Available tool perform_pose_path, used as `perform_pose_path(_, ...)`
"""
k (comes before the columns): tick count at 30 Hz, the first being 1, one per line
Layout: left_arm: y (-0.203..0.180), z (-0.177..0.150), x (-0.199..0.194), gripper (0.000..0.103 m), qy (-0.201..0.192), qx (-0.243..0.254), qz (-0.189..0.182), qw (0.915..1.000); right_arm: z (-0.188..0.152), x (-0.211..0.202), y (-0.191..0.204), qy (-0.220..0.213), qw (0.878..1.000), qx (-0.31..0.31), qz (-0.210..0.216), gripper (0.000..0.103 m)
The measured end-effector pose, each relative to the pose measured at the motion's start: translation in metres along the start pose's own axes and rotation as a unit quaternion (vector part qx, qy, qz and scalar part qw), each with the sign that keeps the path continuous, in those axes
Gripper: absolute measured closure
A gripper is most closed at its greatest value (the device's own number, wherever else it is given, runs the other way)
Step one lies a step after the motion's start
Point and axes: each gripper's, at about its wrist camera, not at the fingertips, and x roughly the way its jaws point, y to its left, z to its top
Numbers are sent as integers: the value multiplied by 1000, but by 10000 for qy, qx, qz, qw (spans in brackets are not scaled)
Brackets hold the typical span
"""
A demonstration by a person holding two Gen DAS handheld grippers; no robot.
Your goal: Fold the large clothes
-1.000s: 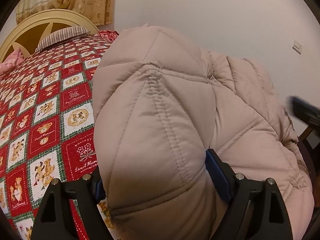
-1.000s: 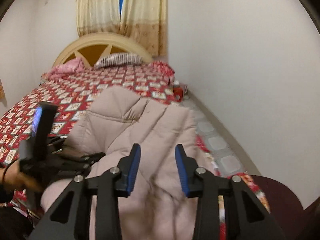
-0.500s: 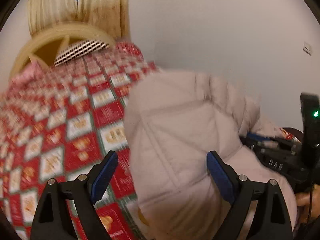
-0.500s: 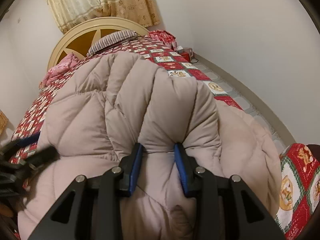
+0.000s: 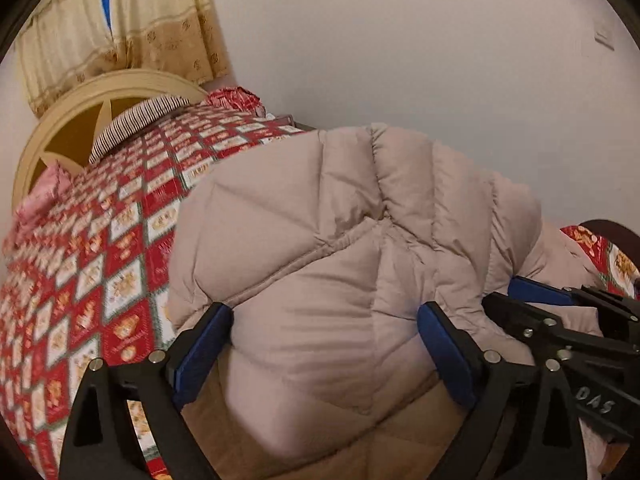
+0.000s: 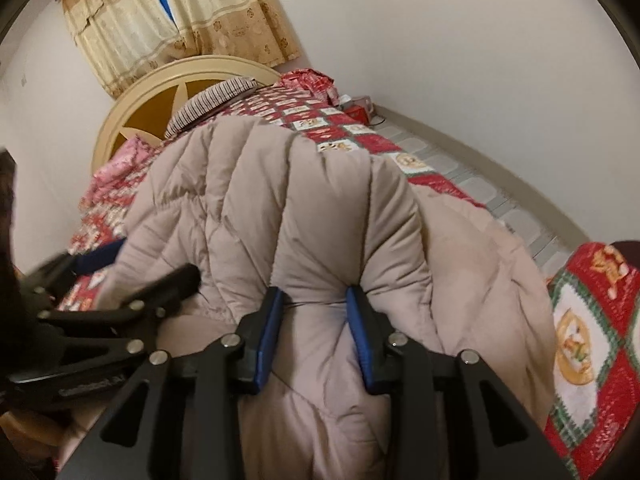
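Note:
A puffy beige quilted coat (image 5: 360,240) lies bunched on the near end of a bed with a red patchwork quilt (image 5: 100,248). My left gripper (image 5: 324,344) stands wide open, and a thick fold of the coat bulges between its blue pads. My right gripper (image 6: 314,320) is shut on a bunched fold of the same coat (image 6: 280,208). The right gripper shows at the right edge of the left wrist view (image 5: 560,320); the left gripper shows at the left of the right wrist view (image 6: 100,300). The coat's underside is hidden.
A cream headboard (image 6: 180,84) with a striped pillow (image 6: 216,100) and a pink pillow (image 5: 40,196) stands at the far end of the bed. A white wall (image 5: 440,60) runs along the right side, with a tiled floor strip (image 6: 480,184) and a small red box (image 6: 358,112). Curtains (image 6: 180,20) hang behind.
The left gripper let go of the coat, swung away, then came back to it with its jaws wide. The right gripper closed on a fold and lifted it.

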Motion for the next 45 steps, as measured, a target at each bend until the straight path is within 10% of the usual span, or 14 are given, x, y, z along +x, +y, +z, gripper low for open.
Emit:
perform_pose_path(21,2,-7,34,1,138,-160,-157,9997,8,12,8,139,9996,-12,-235,67)
perform_pose_path(36,15,-32,-41,1,418,-411,-321,9978,13,13,25,273,9958,-490,-721,64)
perform_pose_path(40,17,-39,-54,1,583,-541,-407,9960,10,-5,37,311,9922,-622,-1034,56)
perform_pose_path(45,11,-45,-61,1,459,-259,-310,9981,-9,-45,52,145,9948,-516,-863,16)
